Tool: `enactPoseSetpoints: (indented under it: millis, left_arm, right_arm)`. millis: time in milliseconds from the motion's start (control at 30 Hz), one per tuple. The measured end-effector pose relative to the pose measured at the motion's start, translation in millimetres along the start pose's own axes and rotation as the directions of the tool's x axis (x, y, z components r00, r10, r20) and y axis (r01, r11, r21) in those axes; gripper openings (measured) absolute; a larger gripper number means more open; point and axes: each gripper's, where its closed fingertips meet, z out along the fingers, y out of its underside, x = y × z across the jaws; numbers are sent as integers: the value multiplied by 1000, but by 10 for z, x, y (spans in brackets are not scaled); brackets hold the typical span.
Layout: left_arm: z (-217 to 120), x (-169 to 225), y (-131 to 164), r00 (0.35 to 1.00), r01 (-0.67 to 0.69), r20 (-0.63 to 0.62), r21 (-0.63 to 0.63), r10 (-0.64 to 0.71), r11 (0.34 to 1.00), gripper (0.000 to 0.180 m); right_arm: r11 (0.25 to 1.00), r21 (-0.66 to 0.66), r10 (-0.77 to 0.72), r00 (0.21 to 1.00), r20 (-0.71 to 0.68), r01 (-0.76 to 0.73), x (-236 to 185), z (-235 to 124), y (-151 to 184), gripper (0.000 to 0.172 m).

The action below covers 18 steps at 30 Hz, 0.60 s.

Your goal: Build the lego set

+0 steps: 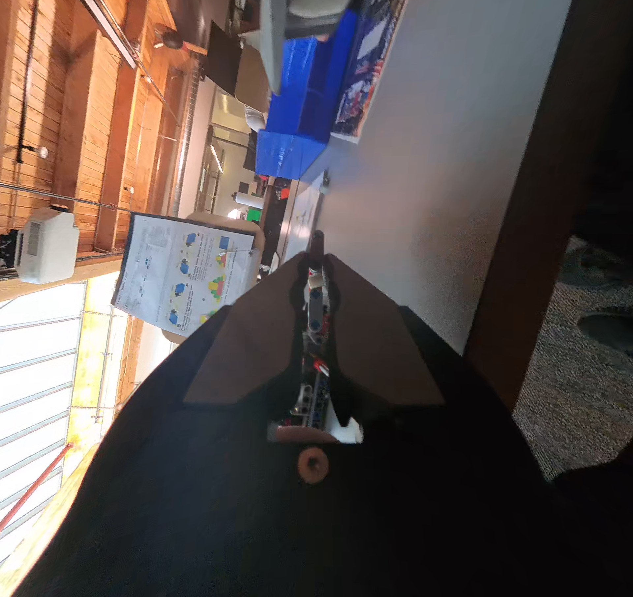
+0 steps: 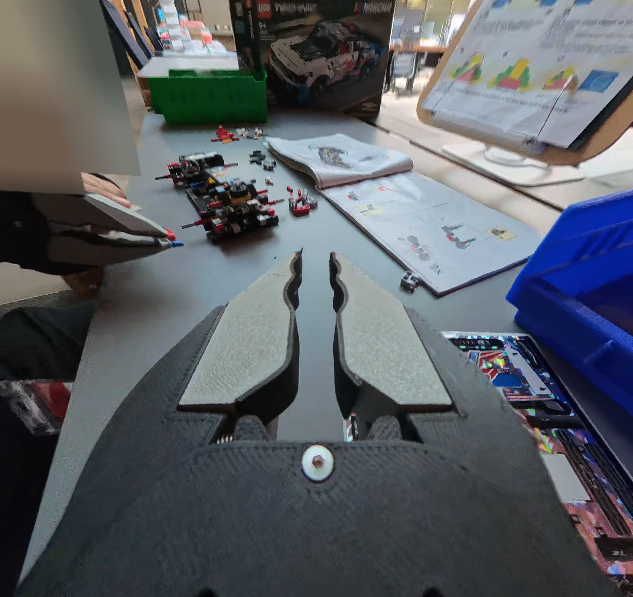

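**Brick piece clamped in the left gripper, right gripper bare over the tabletop**

The left gripper [image 1: 317,265] is clenched on a slim grey brick assembly [image 1: 317,306] with blue pins and red bits, which runs lengthwise between its fingers and pokes out past the tips; seen from the right wrist, it hangs over the tabletop's left edge. The right gripper [image 2: 315,258] stands released, its jaws parted with only the dark grey tabletop [image 2: 205,289] showing between them.

Ahead of it, toward the middle, lies a black and red chassis build [image 2: 226,204], with loose red pieces [image 2: 299,204] beside it and an open instruction booklet [image 2: 411,211] to the right. A small grey piece [image 2: 409,280] sits at the booklet's near corner. A green bin [image 2: 212,98] and a printed toy-car box [image 2: 315,53] stand at the far edge, a blue bin [image 2: 575,286] at the right edge. Wooden ceiling beams [image 1: 85,101] and carpet [image 1: 565,375] frame the room.
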Motion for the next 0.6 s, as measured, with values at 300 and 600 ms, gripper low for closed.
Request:
enactPoseSetpoints:
  millis: [300,600]
  left_arm:
    - [64,-209,19,986,139,78,105,-148,985,5]
    - [-315,-809,323,848,446,212,206,-485,871,5]
  right_arm:
    - [964,156,-200,972,-120,217,53,-123,-212,13]
    - [945,169,-230,935,-268,281,253,-196,-295,12]
